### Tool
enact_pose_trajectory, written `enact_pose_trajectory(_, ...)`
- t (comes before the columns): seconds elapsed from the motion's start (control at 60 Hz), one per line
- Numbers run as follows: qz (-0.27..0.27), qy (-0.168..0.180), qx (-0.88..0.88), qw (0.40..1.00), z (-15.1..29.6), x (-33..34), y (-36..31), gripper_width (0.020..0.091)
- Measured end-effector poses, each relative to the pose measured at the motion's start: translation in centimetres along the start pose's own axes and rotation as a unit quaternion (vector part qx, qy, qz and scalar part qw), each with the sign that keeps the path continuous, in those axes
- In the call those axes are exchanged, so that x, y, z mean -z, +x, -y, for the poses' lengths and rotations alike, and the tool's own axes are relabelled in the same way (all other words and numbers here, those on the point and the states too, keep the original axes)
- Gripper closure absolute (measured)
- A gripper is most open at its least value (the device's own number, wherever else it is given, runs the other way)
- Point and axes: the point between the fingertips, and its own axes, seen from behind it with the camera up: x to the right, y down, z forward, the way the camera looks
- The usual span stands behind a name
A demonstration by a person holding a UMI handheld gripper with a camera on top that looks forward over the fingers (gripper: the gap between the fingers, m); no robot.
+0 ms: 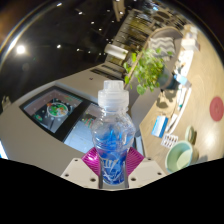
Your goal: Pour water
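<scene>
A clear plastic water bottle (112,125) with a white cap and a blue-patterned label stands upright between my fingers, lifted above the table. My gripper (112,160) is shut on the bottle's lower body, with the magenta pads (94,160) pressing on both sides. A pale green cup (180,156) sits on the table to the right of the bottle, beyond my right finger.
A beige table (70,140) runs below. A dark tray (55,108) with a round container lies to the left. A green plant (148,68) stands behind the bottle. A blue-and-white item (160,125) and a red disc (217,108) lie to the right.
</scene>
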Motion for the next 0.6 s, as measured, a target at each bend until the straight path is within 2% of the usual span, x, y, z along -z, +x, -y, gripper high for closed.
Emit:
enact_pose_trajectory(0.183, -0.042, 0.056, 0.292, 0.954, 9.1, 2.4, 0.9, 0.0817)
enact_pose_trajectory(0.3, -0.084, 0.071, 0.414, 0.904, 13.4, 4.3, 3.9, 0.0818)
enact_pose_trajectory(0.417, -0.134, 0.055, 0.486, 0.862, 15.8, 5.6, 9.7, 0.0819)
enact_pose_trajectory(0.517, -0.172, 0.037, 0.501, 0.847, 17.0, 5.8, 16.3, 0.0819)
enact_pose_trajectory(0.6, -0.194, 0.024, 0.507, 0.840, 17.0, 6.8, 18.9, 0.0819)
